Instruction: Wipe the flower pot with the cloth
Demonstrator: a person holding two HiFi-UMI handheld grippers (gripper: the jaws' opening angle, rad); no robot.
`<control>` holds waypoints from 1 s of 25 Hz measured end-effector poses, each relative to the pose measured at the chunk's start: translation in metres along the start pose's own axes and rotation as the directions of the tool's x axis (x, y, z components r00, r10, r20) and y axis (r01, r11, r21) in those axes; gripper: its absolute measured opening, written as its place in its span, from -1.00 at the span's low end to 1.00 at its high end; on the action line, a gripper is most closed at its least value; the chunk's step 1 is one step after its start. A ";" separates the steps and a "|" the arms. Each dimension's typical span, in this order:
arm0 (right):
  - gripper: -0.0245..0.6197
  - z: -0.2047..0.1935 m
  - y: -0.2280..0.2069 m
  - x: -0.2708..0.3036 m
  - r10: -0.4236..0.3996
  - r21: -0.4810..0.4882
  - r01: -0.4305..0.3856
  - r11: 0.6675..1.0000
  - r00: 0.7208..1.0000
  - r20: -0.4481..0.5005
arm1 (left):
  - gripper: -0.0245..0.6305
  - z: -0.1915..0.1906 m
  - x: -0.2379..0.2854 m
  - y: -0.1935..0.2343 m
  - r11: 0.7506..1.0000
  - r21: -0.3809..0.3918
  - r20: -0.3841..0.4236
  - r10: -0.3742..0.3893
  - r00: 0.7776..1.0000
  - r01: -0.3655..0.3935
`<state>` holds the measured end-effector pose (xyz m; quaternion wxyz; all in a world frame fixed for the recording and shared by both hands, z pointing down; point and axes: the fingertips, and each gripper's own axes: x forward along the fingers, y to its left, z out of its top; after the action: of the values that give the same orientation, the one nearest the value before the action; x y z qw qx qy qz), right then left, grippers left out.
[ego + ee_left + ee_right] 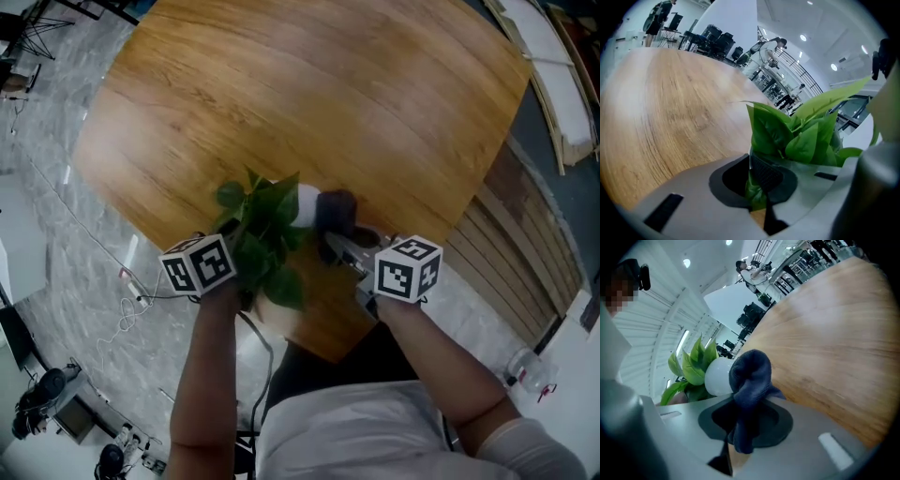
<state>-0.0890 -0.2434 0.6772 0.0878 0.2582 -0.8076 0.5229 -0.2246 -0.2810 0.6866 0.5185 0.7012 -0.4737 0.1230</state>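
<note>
Wooden table. Left gripper pinches leaves, pot mostly hidden in its view; right gripper clamps cloth against white pot.

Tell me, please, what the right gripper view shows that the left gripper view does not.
Only the right gripper view shows the dark cloth, clamped in the right tool and held against the white pot. Only the left gripper view shows the left tool, its jaws closed on the leaves; the pot cannot be made out clearly there. Both views show the green leaves and the wooden table.
</note>
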 end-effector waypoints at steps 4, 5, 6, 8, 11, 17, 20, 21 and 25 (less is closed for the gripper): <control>-0.72 0.012 0.054 0.003 0.083 -0.034 -0.082 0.996 0.996 0.026 | -0.86 0.001 -0.001 -0.001 1.000 0.016 -0.010 0.010 1.000 -0.010; -0.72 0.018 0.072 0.004 0.114 -0.048 -0.112 0.992 0.993 0.031 | -0.86 0.001 -0.003 -0.003 1.000 0.027 -0.014 0.017 1.000 -0.016; -0.72 0.025 0.087 0.004 0.139 -0.061 -0.136 0.989 0.990 0.038 | -0.86 0.001 -0.004 -0.005 0.999 0.036 -0.019 0.023 1.000 -0.022; -0.72 0.037 0.098 0.002 0.154 -0.078 -0.150 0.986 0.987 0.051 | -0.86 0.003 -0.006 -0.010 0.999 0.041 -0.024 0.026 0.999 -0.025; -0.72 0.039 0.068 -0.002 0.094 -0.078 -0.090 0.993 0.994 0.057 | -0.86 0.005 -0.009 -0.013 0.999 0.034 -0.021 0.018 1.000 -0.018; -0.72 0.022 -0.015 0.004 -0.054 0.009 0.054 0.999 0.997 0.048 | -0.87 0.010 -0.007 -0.011 0.997 0.074 0.000 0.004 1.000 -0.004; -0.72 0.034 0.013 -0.001 0.012 -0.011 -0.011 1.000 0.998 0.069 | -0.88 0.011 -0.002 -0.016 0.994 0.107 -0.009 0.015 1.000 -0.014; -0.72 0.041 0.031 -0.003 0.049 -0.021 -0.048 0.999 0.996 0.078 | -0.88 0.011 -0.002 -0.018 0.992 0.123 -0.016 0.021 1.000 -0.019; -0.72 0.059 0.075 -0.014 0.139 -0.043 -0.135 0.990 0.986 0.094 | -0.88 0.010 -0.007 -0.028 0.978 0.203 -0.048 0.049 0.998 -0.038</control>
<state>-0.1074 -0.2677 0.5857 0.0174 0.2255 -0.8361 0.4997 -0.2094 -0.2849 0.6607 0.4539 0.7364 -0.4601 0.2001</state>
